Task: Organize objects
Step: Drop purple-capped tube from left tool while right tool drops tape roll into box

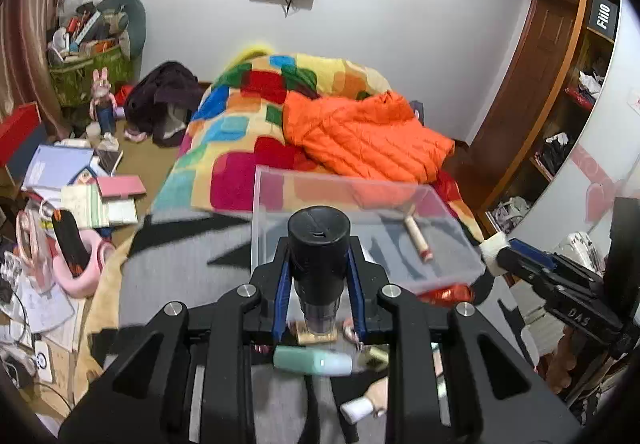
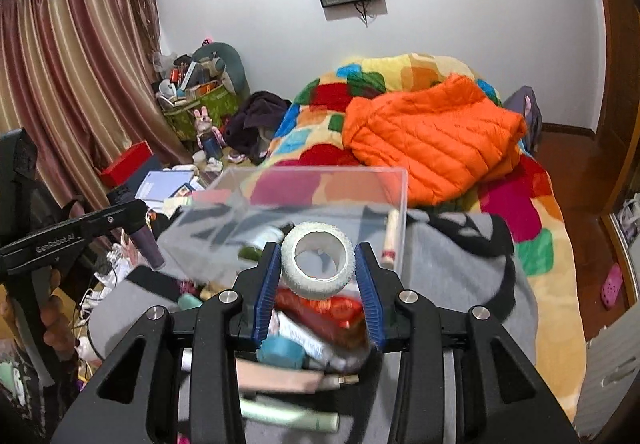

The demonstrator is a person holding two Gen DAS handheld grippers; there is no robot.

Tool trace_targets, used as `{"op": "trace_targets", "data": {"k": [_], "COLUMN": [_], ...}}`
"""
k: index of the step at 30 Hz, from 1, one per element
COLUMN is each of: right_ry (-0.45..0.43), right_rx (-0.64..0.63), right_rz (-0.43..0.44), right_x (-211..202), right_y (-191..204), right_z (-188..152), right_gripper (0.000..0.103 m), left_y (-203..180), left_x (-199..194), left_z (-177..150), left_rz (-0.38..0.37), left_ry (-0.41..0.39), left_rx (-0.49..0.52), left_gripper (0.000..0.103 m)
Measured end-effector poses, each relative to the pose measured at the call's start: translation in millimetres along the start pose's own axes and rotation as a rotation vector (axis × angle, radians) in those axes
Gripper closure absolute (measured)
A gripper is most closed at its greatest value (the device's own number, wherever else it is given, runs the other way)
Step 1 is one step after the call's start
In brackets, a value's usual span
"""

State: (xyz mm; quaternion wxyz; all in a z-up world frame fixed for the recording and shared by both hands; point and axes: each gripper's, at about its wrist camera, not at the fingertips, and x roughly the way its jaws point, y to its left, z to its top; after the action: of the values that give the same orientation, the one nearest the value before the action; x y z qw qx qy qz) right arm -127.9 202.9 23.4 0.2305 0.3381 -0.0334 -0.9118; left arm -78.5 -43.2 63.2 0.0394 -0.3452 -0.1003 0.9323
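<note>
The big bed (image 1: 240,147) with its blanket of many colours has a clear plastic box (image 1: 360,203) sitting on its near end, on a grey and black cloth, and that box is the thing to watch. Nearly everything is happening right in front of it. I think this is the carrying step: both tools have picked something up and are bringing it to the box. The left gripper (image 1: 318,284) has its jaws squeezed on a black bottle (image 1: 319,244), held up just in front of the box's near wall. The right gripper (image 2: 318,264) has its jaws squeezed on a white tape roll (image 2: 318,262), also just in front of the box. Next, each thing likely needs to go over the box's wall, then the jaws let go. Inside the box, a small pinkish tube (image 1: 418,240) lies by its right side. In front of the box, more little tubes and bottles wait in a pile (image 2: 312,344).
</note>
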Motion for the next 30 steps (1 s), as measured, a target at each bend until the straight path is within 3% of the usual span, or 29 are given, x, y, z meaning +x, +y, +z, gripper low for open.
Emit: {"op": "trace_targets", "data": {"k": [4,8,19,27,30], "right_ry": [-0.011,0.010,0.188,0.250,0.264], "right_rx": [-0.018,-0.031,-0.090,-0.095,-0.091], "right_rz": [-0.015,-0.029,-0.072,-0.064,-0.057], "right_x": [9,26,93,116,118], "right_y": [4,4,1,3,3], "right_z": [15,24,17,13,13], "right_gripper": [0.068,0.068,0.068,0.068,0.067], "left_y": [-4,-6,0,-5,-5], "left_x": [7,31,98,101,94], "left_z": [17,26,8,4,5], "left_rz": [0.013,0.043,0.069,0.056,0.046], "left_ry": [-0.015,0.023,0.197,0.210,0.204], "left_rx": [0.020,0.041,0.072,0.087,0.086], "left_gripper": [0.078,0.078,0.078,0.076,0.067]}}
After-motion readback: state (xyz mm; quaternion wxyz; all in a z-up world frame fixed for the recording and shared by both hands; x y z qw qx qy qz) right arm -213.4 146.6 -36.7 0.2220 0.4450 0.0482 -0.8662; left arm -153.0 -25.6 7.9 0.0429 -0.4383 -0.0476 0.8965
